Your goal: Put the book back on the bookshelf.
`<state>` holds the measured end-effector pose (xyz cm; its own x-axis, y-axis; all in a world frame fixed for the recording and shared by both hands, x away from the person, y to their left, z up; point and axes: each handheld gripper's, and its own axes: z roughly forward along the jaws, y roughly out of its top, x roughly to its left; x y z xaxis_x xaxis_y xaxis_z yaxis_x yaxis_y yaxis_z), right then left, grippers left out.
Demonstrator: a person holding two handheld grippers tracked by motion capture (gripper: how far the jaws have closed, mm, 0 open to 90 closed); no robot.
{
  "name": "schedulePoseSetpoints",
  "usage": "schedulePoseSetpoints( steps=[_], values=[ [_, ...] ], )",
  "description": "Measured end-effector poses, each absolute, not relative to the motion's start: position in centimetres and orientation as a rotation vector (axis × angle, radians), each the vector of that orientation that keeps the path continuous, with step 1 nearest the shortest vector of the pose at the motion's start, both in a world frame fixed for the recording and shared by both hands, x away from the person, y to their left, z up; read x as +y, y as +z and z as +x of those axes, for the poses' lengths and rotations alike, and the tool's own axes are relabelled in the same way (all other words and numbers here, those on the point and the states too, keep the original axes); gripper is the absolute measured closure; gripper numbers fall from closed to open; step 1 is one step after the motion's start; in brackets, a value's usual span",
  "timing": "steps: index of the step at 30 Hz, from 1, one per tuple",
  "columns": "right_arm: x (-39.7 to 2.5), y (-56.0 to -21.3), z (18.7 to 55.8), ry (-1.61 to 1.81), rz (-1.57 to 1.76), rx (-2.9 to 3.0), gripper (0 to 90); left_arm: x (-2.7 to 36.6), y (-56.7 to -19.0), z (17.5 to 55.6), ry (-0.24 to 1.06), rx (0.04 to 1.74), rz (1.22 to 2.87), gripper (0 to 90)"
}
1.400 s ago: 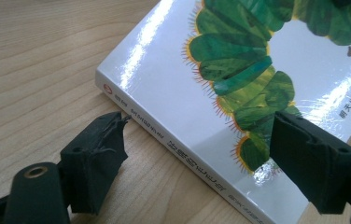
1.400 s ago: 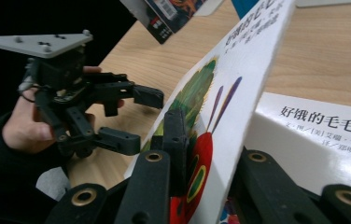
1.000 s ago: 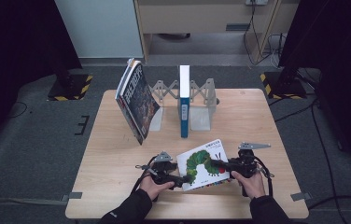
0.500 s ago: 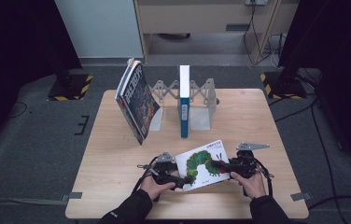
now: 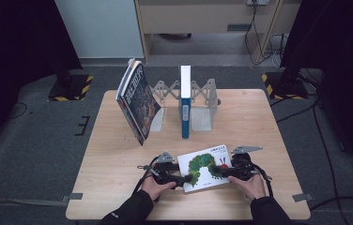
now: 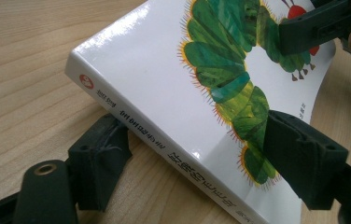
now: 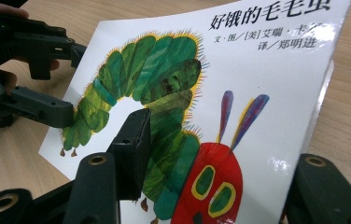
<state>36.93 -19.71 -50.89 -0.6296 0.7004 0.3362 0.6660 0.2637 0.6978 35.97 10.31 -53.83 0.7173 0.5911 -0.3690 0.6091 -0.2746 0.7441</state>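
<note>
A white picture book with a green caterpillar on its cover is near the table's front edge, its spine side raised a little off the wood. My left gripper is shut on its left edge: one jaw sits under the spine and the other presses on the cover. My right gripper is shut on the right edge, with one jaw on the cover and one beneath. The left gripper also appears in the right gripper view.
A metal expanding book rack stands at the back middle of the table with a blue book upright in it. A dark-covered book leans at the rack's left end.
Both grippers keep their hold on the caterpillar book. Hands and book have shifted only slightly.
</note>
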Motion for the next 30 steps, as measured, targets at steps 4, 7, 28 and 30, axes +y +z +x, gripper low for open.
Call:
schedulePoseSetpoints(
  steps=[4,7,28,30],
  values=[
    [-19.69,-50.96,36.87,1.327,1.329,2.465,47.2,10.37,-53.82,36.01,-0.026,0.926,1.953,22.8],
    [-19.65,-51.0,36.86,1.322,1.306,2.463,47.5,10.4,-53.84,36.05,-0.031,0.928,1.948,22.9],
    [-18.86,-50.32,36.56,1.262,1.246,2.439,30.0,10.65,-54.0,36.08,-0.057,0.974,1.897,26.0],
    [-19.32,-50.22,36.63,1.255,1.272,2.401,28.8,10.68,-53.99,36.08,-0.049,0.976,1.901,27.7]
  ],
)
